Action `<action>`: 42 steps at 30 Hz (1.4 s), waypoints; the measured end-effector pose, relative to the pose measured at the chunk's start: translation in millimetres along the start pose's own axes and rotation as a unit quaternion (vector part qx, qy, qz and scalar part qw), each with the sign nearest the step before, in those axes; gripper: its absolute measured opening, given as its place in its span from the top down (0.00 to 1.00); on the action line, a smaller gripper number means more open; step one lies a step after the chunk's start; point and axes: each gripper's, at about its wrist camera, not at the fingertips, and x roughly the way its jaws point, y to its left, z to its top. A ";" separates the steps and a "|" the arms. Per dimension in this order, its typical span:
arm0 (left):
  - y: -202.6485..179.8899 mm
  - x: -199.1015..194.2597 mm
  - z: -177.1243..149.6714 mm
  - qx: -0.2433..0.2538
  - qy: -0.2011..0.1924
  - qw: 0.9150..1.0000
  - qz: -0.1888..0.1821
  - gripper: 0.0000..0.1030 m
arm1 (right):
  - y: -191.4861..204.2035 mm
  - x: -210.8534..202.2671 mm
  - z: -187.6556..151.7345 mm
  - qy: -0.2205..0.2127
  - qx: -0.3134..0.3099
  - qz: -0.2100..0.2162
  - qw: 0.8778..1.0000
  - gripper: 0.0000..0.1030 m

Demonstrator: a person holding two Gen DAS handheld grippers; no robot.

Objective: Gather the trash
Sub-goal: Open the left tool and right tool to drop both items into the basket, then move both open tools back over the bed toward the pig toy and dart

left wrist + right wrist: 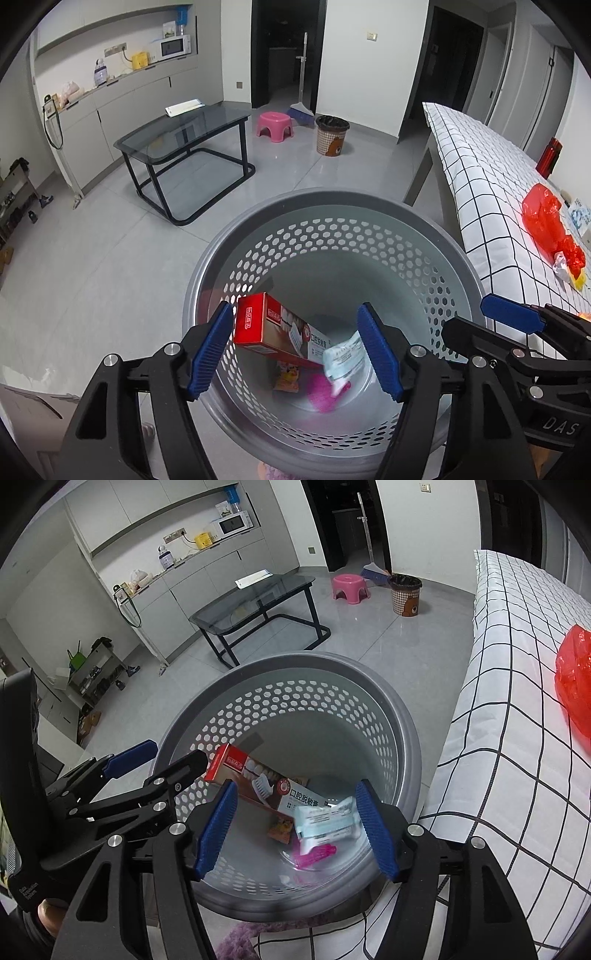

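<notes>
Left tool, right tool: black frames, ribbed blue pads, silver screws, possibly "DAS" lettering.

The toothpaste box lies in the basket, left of the checked table.

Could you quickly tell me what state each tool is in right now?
Left tool: open, holding nothing, above the basket.
Right tool: open, holding nothing.
</notes>
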 end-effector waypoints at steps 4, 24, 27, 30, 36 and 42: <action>0.5 0.3 -0.3 -0.001 0.001 1.000 0.003 0.34 | 0.0 -0.1 -0.9 0.000 0.001 0.000 1.000 0.38; 0.8 -18.2 -3.0 -0.008 -0.015 1.000 -0.003 0.25 | -5.0 -23.9 -8.9 -0.029 0.002 -0.018 0.999 0.38; -6.2 -23.3 -3.7 -0.002 -0.020 1.000 -0.004 0.25 | -7.6 -35.1 -11.2 -0.041 0.004 -0.028 0.999 0.37; -14.1 -28.3 -3.5 0.005 -0.026 1.000 -0.007 0.22 | -14.3 -49.8 -17.5 -0.054 0.010 -0.038 0.998 0.37; -40.7 -40.0 -2.7 0.021 -0.042 0.999 -0.023 0.20 | -43.7 -85.0 -35.6 -0.075 0.034 -0.078 0.994 0.36; -81.9 -48.7 -1.7 0.044 -0.050 0.996 -0.054 0.19 | -87.3 -126.9 -64.7 -0.095 0.079 -0.122 0.985 0.36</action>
